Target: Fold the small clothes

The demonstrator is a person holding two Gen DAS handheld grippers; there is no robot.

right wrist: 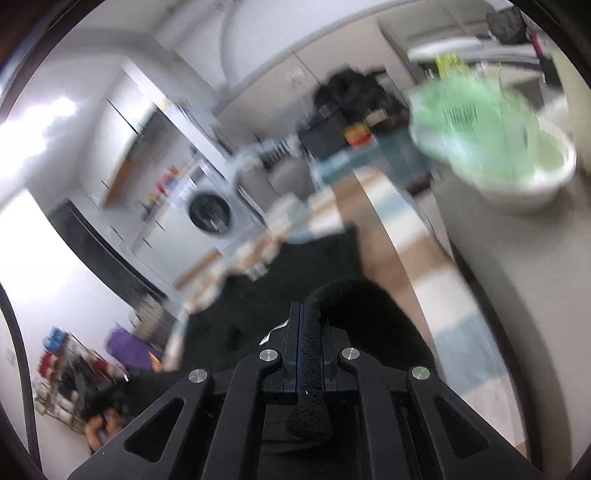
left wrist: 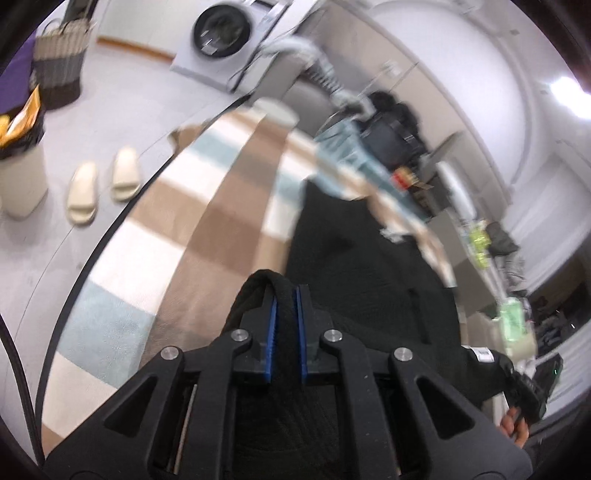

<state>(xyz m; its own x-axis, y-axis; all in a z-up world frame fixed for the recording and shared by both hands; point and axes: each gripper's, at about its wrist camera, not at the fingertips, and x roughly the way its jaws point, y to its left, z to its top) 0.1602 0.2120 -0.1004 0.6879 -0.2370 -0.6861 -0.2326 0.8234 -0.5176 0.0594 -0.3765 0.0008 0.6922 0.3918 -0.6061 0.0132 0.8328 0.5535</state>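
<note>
A black knit garment (left wrist: 369,273) lies spread over the striped cloth on the table (left wrist: 221,206). My left gripper (left wrist: 287,295) is shut on a thick rolled edge of it, pinched between the blue pads. In the right wrist view the same black garment (right wrist: 295,266) stretches ahead, and my right gripper (right wrist: 309,314) is shut on another rolled edge that loops up over the fingers. Both edges are lifted off the table. The other hand and its gripper show at the lower right (left wrist: 524,398) and the lower left (right wrist: 107,406). Both views are blurred by motion.
A light blue garment (left wrist: 343,162) and more pale clothes lie at the table's far end. A white basin with green cloth (right wrist: 491,147) stands at the right. On the floor: a washing machine (left wrist: 229,33), slippers (left wrist: 103,181), a woven bag (left wrist: 59,55), a bin (left wrist: 18,170).
</note>
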